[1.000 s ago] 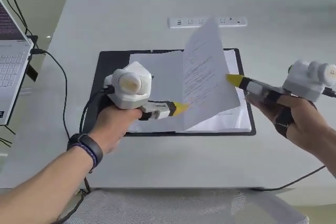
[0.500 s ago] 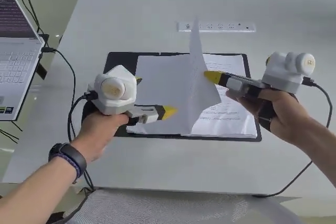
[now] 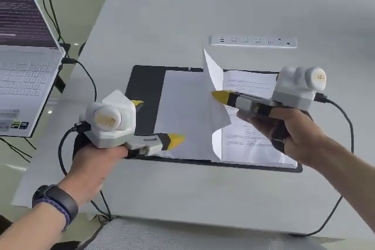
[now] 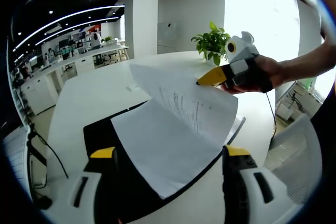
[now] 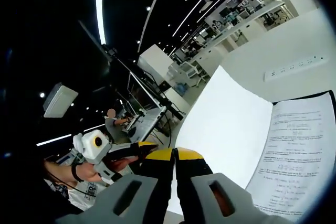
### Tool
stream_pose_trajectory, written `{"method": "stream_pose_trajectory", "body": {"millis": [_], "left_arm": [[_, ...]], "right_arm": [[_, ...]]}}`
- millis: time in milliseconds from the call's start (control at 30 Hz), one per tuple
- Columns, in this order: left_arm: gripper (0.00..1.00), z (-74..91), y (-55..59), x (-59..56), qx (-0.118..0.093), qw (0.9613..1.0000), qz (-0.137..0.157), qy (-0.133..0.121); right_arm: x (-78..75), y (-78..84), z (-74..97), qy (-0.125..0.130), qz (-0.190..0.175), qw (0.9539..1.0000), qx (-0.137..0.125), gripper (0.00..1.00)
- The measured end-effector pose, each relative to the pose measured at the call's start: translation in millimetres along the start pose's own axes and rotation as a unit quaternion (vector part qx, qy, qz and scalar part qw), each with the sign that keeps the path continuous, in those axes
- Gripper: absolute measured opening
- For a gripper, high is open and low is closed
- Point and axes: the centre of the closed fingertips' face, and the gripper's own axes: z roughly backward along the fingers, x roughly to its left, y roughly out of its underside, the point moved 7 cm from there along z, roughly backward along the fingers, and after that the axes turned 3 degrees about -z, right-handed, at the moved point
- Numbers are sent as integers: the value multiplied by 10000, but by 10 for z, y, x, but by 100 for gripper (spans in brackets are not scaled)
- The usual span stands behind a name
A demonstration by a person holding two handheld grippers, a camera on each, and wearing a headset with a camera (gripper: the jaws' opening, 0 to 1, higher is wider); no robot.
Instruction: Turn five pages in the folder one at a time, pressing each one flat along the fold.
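Right claw (image 3: 218, 96) pinches the white printed paper page (image 3: 212, 77) mid-frame to swing it over the black folder (image 3: 146, 89); left claw (image 3: 155, 122), jaws wide apart, hangs lower left, likely ready to press.

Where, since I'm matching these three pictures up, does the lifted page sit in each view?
Head view: the lifted page stands at centre, over the open folder.
Left gripper view: the page fans across the centre, above that view's own jaws.
Right gripper view: the page is the broad white sheet at centre.
Shared landmark: the right gripper, its yellow tips pinching the page's edge.
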Motion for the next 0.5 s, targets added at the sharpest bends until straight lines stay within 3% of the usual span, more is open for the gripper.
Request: {"method": "stream_pose_trajectory", "body": {"millis": [333, 500], "left_arm": [[81, 219, 60, 84, -32, 9998, 85, -190], [81, 318, 77, 140, -82, 9994, 169, -281]], "right_arm": [[-78, 183, -355, -3, -168, 9993, 338, 0], [-135, 297, -571, -28, -462, 9978, 467, 0]]}}
